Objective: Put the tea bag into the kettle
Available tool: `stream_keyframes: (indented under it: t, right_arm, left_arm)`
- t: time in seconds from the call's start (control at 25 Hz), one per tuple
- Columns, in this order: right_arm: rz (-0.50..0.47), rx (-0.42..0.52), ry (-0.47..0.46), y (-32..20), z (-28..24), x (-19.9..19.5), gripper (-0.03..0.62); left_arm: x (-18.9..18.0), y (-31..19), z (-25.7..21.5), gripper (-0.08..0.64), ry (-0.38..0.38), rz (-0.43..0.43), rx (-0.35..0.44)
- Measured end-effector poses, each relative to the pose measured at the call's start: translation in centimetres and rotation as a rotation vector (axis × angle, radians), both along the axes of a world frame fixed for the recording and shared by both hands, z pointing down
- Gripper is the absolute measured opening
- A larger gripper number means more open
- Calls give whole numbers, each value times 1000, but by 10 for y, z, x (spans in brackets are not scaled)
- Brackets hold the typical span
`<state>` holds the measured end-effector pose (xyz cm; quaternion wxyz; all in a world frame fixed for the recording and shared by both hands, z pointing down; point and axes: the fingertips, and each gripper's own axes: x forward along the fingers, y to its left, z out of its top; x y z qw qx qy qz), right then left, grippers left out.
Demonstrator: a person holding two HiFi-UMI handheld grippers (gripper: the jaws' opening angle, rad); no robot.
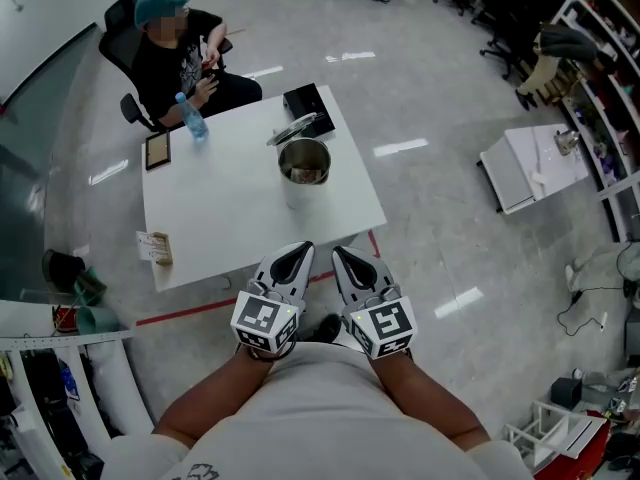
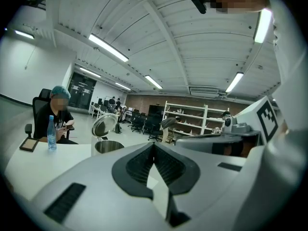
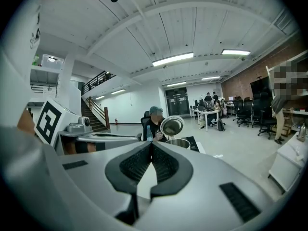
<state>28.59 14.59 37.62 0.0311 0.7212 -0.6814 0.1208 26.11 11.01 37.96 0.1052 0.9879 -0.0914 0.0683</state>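
The steel kettle [image 1: 304, 163] stands on the white table [image 1: 230, 208] with its lid [image 1: 291, 129] tipped open. Something pale tan shows inside it; I cannot tell what it is. A small tan and white packet [image 1: 155, 248] lies at the table's front left corner. My left gripper [image 1: 296, 258] and right gripper [image 1: 348, 263] sit side by side close to my body, just off the table's near edge. Both are shut with nothing between the jaws. The kettle [image 2: 107, 146] is far ahead of the left gripper [image 2: 154, 146]. The right gripper [image 3: 152, 146] also points towards the kettle [image 3: 179, 142].
A person [image 1: 180, 53] sits at the table's far side. A water bottle [image 1: 193, 118], a dark framed tablet [image 1: 157, 150] and a black box [image 1: 308, 108] lie on the table. A white cabinet [image 1: 530, 168] and shelves [image 1: 600, 58] stand to the right.
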Motion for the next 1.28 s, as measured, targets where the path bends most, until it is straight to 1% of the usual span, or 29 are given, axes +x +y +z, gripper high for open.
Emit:
stream_keyframes:
  t: [0.16, 0.28, 0.48, 0.8, 1.04, 1.28]
  right_arm:
    - [9, 27, 4, 2, -7, -14, 11]
    - [23, 37, -12, -2, -9, -30, 11]
    - [37, 75, 4, -13, -25, -72, 11]
    - [74, 104, 27, -20, -38, -145, 11]
    - [114, 111, 44, -15, -42, -188, 11]
    - [154, 97, 60, -4, -39, -215, 11]
  left_arm:
    - [-14, 4, -9, 9, 18, 11, 14]
    - [-33, 0, -16, 9, 26, 15, 22]
    - [-74, -8, -30, 9, 36, 37, 50]
    - [-143, -15, -41, 9, 54, 82, 72]
    - [-180, -11, -44, 9, 67, 130, 69]
    - [-206, -4, -39, 9, 70, 164, 54]
